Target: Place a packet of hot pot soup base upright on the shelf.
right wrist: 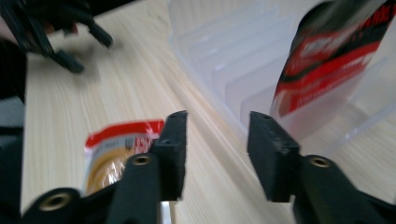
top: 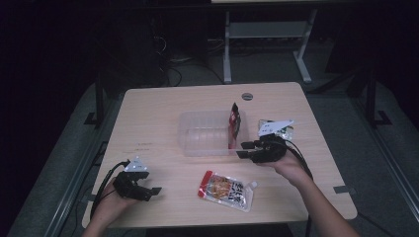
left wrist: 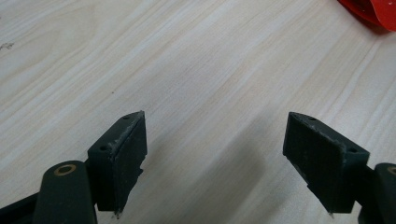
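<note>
Hand-held gripper on the right [top: 243, 149] sits just off the near right corner of the clear plastic bin [top: 205, 133], its jaws partly apart with nothing between them. A red and black packet [top: 234, 120] stands upright inside the bin's right end, leaning on the wall, so that one looks placed. The likely next job is the flat sauce pouch [top: 226, 189] lying on the surface [top: 148, 123] nearer the person, between the two hands. To pick it up well, the right hand-held gripper should swing back toward the near edge, open wider, and come down on one short edge of the pouch, since a flat packet gives little to pinch from above. Another packet [top: 281, 129] lies behind the right hand, further right. The left hand-held gripper [top: 157, 190] rests at the near left, jaws wide open and holding nothing over bare wood.
</note>
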